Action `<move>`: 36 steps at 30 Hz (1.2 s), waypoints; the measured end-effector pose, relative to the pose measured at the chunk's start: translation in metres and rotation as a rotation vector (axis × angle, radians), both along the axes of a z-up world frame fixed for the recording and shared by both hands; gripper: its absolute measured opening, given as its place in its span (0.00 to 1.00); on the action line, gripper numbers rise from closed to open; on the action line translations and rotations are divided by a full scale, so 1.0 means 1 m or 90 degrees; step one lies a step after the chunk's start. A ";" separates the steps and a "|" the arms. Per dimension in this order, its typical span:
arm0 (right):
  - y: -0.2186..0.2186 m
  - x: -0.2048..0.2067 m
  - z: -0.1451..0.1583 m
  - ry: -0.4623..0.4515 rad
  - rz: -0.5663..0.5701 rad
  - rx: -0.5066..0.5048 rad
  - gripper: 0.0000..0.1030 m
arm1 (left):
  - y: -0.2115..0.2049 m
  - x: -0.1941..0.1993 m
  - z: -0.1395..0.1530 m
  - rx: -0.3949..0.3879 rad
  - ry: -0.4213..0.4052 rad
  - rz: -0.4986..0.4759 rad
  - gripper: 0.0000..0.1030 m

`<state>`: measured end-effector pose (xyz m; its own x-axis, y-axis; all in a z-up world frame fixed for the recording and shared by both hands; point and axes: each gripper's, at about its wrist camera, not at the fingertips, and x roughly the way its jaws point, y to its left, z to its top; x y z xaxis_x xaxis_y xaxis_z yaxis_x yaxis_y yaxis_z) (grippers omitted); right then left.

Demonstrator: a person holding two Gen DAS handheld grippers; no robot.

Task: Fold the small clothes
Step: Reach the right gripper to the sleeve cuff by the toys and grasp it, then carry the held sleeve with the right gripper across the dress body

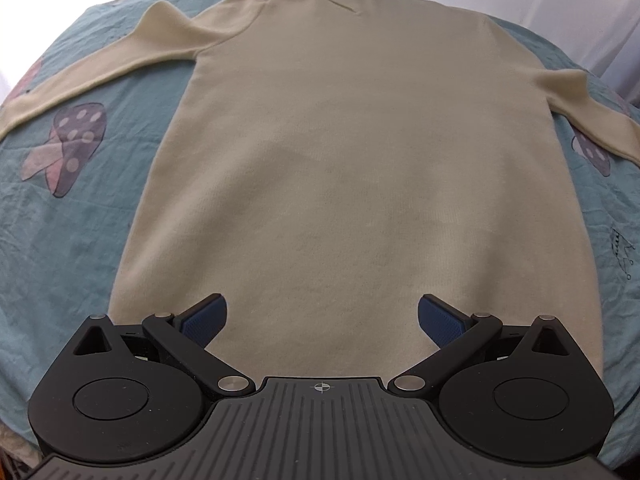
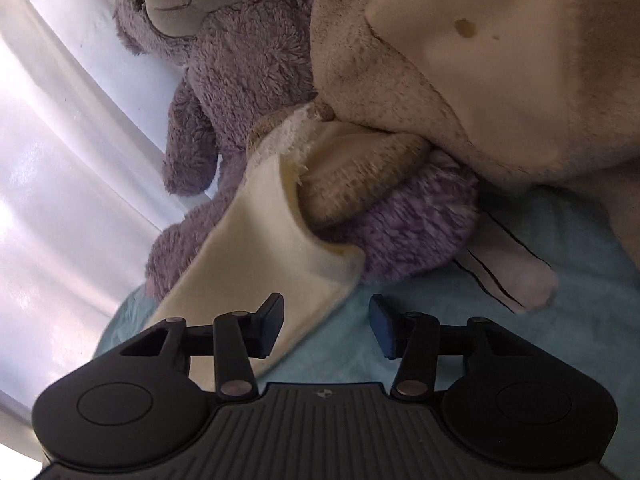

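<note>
A cream long-sleeved sweater lies flat on the blue bedsheet, collar at the far end and both sleeves spread sideways. My left gripper hovers over the hem, open, with nothing between its blue pads. In the right wrist view a cream sleeve runs from under my left finger up against the plush toys. My right gripper stands partly open over the sheet. The sleeve's edge lies beside its left finger, not pinched.
A purple plush bear and a beige plush toy crowd the bed's edge just beyond the sleeve. A bright curtain hangs behind them. The sheet carries mushroom prints on both sides of the sweater.
</note>
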<state>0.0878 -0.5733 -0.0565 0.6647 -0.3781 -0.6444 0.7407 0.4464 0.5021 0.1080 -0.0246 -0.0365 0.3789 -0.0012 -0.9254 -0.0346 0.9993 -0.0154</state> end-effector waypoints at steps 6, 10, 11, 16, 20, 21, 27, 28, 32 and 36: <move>-0.002 0.021 -0.004 0.027 0.001 -0.031 0.06 | -0.001 0.008 0.004 -0.030 -0.015 -0.012 1.00; 0.030 0.025 0.030 0.035 0.029 -0.142 0.06 | 0.004 0.023 0.022 -0.063 -0.071 -0.014 1.00; 0.048 0.030 0.046 0.021 0.064 -0.182 0.06 | 0.004 0.028 0.029 -0.075 -0.092 -0.017 1.00; 0.177 0.065 0.101 -0.084 0.354 -0.314 0.06 | 0.003 0.068 0.057 -0.145 -0.201 -0.066 1.00; 0.287 0.084 0.088 -0.112 0.627 -0.292 0.18 | 0.006 0.111 0.057 -0.238 -0.217 -0.073 0.89; 0.305 0.087 0.077 -0.094 0.672 -0.273 0.30 | 0.006 0.121 0.053 -0.256 -0.207 -0.075 0.85; 0.318 0.083 0.032 -0.009 0.674 -0.160 0.31 | -0.006 0.178 0.008 -0.300 -0.106 -0.126 0.59; 0.314 0.079 0.031 -0.003 0.660 -0.145 0.31 | -0.009 0.185 0.000 -0.306 -0.089 -0.124 0.52; 0.295 0.071 0.033 -0.005 0.623 -0.122 0.31 | -0.013 0.202 -0.033 -0.333 -0.031 -0.118 0.38; 0.285 0.071 0.027 -0.003 0.604 -0.095 0.31 | -0.016 0.215 -0.039 -0.366 -0.018 -0.110 0.26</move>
<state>0.1584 -0.2885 -0.0294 0.7385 0.2401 -0.6301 0.0369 0.9186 0.3934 0.3228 -0.0406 -0.0751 0.3535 -0.5617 -0.7481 0.1357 0.8220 -0.5531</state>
